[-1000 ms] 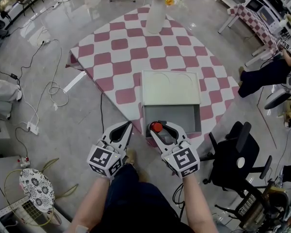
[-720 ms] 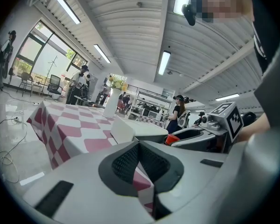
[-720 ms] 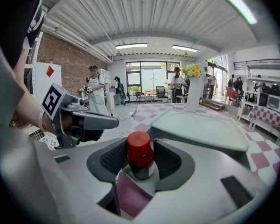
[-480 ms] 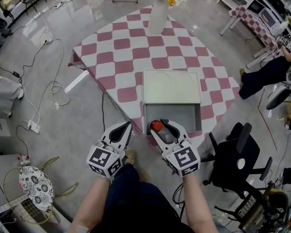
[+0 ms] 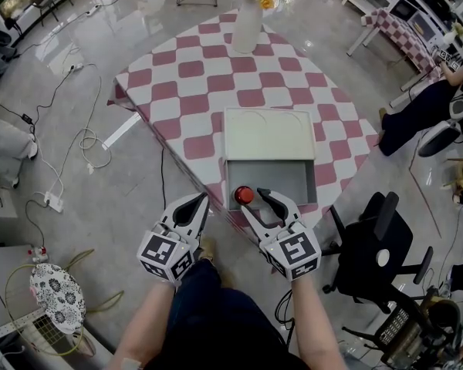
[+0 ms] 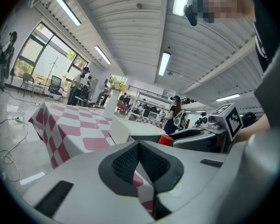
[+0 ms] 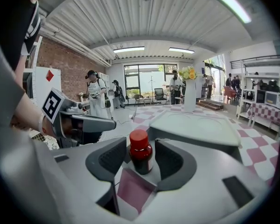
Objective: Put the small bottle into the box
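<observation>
The small bottle (image 5: pixel 244 195), dark with a red cap, stands upright in the near left corner of the open grey-white box (image 5: pixel 312 185) on the checked table. My right gripper (image 5: pixel 253 200) straddles it. In the right gripper view the bottle (image 7: pixel 141 154) sits between the pads with a thin gap on each side; the jaws have just been opening and no longer press it. The box's pale lid (image 7: pixel 196 127) lies beyond. My left gripper (image 5: pixel 202 200) hovers off the table's near edge, left of the box, its jaws together with nothing in them. The red cap (image 6: pixel 166 140) shows in the left gripper view.
A white vase of flowers (image 5: pixel 247 21) stands at the far end of the pink-and-white table (image 5: pixel 193 72). A black office chair (image 5: pixel 370 245) is close on the right. Cables (image 5: pixel 77 141) trail over the floor at left. A seated person (image 5: pixel 424 106) is at the right edge.
The right gripper's jaws have spread apart around the bottle, which now stands free in the box corner. The left gripper has kept still.
</observation>
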### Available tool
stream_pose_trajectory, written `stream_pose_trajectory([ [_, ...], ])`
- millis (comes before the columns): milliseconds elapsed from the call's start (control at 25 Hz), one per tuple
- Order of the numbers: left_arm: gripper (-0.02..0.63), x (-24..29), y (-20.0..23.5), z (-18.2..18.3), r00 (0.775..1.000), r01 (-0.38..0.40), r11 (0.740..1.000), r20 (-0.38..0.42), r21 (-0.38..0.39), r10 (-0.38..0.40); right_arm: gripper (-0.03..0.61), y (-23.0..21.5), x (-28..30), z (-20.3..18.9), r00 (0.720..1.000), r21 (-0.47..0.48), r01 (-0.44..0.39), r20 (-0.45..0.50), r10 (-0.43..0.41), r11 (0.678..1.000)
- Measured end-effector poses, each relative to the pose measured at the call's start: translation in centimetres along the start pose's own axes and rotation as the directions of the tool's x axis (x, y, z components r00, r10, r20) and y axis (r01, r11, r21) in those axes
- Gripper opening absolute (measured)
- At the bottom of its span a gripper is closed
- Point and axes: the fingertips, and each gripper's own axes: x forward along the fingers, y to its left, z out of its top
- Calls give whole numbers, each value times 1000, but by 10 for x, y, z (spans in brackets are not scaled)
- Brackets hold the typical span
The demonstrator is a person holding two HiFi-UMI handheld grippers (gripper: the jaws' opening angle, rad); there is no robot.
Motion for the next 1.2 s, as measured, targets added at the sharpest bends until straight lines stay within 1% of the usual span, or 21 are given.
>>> stream_pose_trajectory([
  [120,5,-1,-5,-1,1000,0,1000,2,3,0,193,3,-6,-1,1000,-3,-11,13,11,1000],
  [160,5,-2,-6,-1,1000,-1,1000,3,4,1,167,5,-9,0,1000,-2,-12,20,12,1000],
  [200,5,-2,-7,-1,1000,-2,1000,4,5,2,155,5,-11,0,1000,1,-13,27,13,1000],
  [280,5,-3,-10,0,1000,-3,1000,7,7,3,155,6,-15,0,999,6,-14,36,14,1000],
  [320,5,-3,-12,0,1000,-3,1000,8,9,3,130,5,-17,0,999,8,-13,40,12,1000],
  [440,5,-6,-18,1,1000,-5,1000,12,14,5,112,7,-26,1,998,19,-9,63,8,1000],
  [480,5,-8,-20,1,1000,-6,1000,14,15,6,86,7,-29,3,997,27,-6,74,4,1000],
  [600,5,-12,-25,3,1000,-8,1000,21,21,8,70,6,-38,5,994,64,7,109,-14,998],
  [680,5,-13,-29,4,1000,-9,1000,26,24,8,37,2,-44,6,991,92,19,131,-31,996],
  [800,5,-16,-35,7,999,-10,1000,33,29,9,31,-1,-54,10,986,125,26,158,-45,992],
  [840,5,-17,-36,8,999,-10,999,36,32,9,6,-1,-57,11,985,126,30,163,-51,992],
  [1200,5,-31,-52,22,998,-16,998,66,56,13,6,10,-80,18,979,127,38,193,-62,991],
])
